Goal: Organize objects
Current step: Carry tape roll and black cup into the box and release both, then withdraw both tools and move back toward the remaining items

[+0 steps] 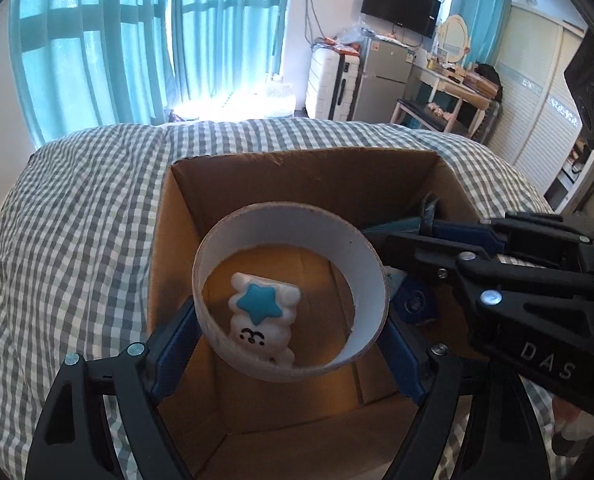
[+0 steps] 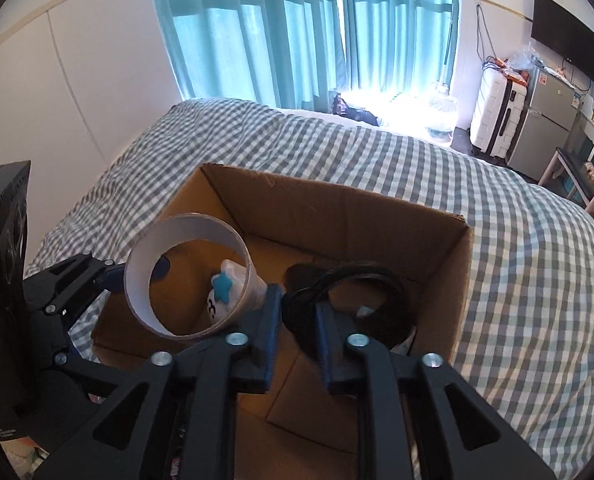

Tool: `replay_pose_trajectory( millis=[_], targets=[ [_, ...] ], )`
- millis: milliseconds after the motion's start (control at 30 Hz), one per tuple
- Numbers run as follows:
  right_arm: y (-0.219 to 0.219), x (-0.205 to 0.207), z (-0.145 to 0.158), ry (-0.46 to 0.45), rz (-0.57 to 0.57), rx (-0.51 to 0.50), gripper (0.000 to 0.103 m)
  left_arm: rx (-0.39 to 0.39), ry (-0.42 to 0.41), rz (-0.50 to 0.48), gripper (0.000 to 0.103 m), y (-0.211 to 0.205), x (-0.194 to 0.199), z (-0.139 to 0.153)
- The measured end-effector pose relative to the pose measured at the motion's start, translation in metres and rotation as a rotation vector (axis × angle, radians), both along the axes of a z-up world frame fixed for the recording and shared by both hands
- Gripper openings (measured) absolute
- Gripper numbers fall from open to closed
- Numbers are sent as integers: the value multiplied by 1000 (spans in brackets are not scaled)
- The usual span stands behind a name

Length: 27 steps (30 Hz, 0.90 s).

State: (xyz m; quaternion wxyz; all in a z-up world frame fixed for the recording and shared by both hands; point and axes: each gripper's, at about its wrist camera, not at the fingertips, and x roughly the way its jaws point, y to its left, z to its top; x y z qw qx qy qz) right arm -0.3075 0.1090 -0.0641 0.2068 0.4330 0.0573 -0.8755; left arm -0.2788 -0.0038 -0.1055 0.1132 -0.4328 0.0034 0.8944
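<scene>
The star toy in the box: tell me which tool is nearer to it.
Left. The left tool holds the white ring right above the star toy. The right tool is off to the side, gripping a black cable.

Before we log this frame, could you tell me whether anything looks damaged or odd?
Only slightly: the box's far rim is ragged, as if torn. The toy lies flat on the box floor, seen through the ring that the left gripper holds.

White letters "DAS" on the black right gripper [image 1: 429,222] body, left wrist view.
</scene>
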Motion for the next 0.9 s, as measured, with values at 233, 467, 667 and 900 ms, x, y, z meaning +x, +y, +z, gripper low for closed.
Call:
replay_pose_trajectory(
  millis=[233, 467, 667, 900],
  targets=[
    [16, 16, 34, 43, -34, -34, 55, -7, 2, -5, 96, -3, 16, 20],
    [35, 50, 83, 115, -58, -43, 63, -23, 52, 28, 97, -12, 46, 62],
    [37, 93, 130, 200, -45, -39, 71, -25, 113, 68, 99, -22, 85, 106],
    [38, 146, 170, 293, -18, -51, 88, -36, 196, 100, 102, -34, 128, 153]
  ],
)
